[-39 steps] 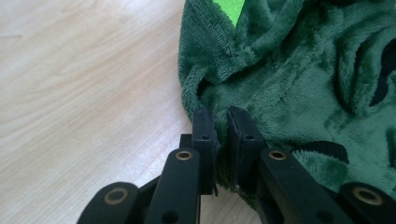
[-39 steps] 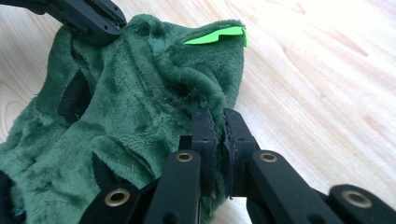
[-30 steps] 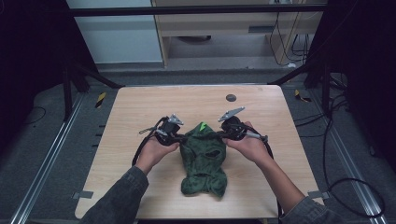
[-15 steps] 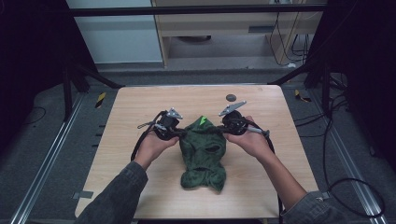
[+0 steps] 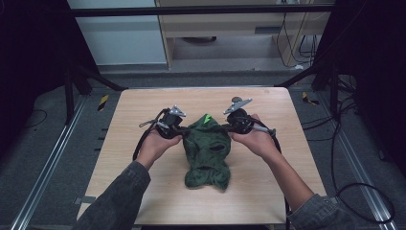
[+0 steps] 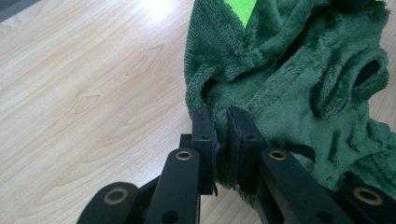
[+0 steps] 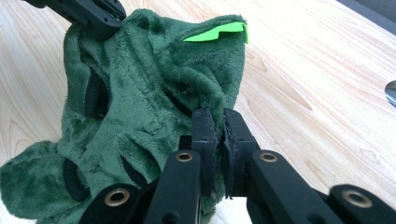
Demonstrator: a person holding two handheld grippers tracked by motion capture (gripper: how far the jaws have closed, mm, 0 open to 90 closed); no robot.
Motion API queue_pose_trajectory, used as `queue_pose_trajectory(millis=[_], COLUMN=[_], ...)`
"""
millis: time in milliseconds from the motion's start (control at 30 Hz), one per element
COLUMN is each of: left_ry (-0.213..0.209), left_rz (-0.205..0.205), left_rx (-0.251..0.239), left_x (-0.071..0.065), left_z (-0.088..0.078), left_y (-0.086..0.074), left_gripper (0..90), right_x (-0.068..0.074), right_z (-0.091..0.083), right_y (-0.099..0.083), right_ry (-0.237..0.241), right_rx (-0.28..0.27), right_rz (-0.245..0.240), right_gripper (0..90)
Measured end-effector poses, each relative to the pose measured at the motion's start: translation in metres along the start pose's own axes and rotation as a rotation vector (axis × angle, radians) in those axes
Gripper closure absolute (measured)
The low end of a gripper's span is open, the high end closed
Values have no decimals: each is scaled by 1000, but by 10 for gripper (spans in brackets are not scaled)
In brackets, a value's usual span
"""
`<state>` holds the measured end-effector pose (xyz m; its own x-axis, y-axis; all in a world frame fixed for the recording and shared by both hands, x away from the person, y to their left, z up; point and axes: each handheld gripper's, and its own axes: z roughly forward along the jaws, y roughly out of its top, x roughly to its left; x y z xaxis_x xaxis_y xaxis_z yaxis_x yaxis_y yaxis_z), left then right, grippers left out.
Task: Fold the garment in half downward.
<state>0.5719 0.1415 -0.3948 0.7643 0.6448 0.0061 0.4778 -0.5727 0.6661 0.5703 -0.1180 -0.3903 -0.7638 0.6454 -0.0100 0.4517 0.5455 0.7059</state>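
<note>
Nearest me, my forearms came in over the table (image 5: 143, 191); the green plush garment (image 5: 207, 152) lay at the middle, its lower end resting on the wood; my left gripper (image 5: 181, 130) had its jaws pinching the garment's left upper edge; my right gripper (image 5: 225, 128) pinched the right upper edge; beyond, a small dark round object (image 5: 236, 99) sat near the far edge.

Bare table (image 5: 143, 191) lies open outside both claws and behind them, green plush garment (image 5: 206, 153) fills the gap between, small dark disc (image 5: 236, 99) just beyond right gripper (image 5: 229, 127).
</note>
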Motion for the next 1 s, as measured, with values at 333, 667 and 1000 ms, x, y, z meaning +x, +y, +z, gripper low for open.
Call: queue_pose_trajectory(millis=[333, 667, 1000], left_ry=[12, 30, 40], left_rz=[2, 2, -1], left_rx=[-5, -15, -13], left_x=[3, 8, 13], left_z=[-1, 0, 3], left_y=[5, 11, 12], left_gripper=[822, 821, 820], right_x=[-3, -7, -9], right_z=[-1, 0, 3], right_y=[8, 15, 19], right_ry=[-11, -25, -32], right_rx=[-1, -2, 2], right_rz=[-2, -9, -16], right_gripper=[849, 849, 848])
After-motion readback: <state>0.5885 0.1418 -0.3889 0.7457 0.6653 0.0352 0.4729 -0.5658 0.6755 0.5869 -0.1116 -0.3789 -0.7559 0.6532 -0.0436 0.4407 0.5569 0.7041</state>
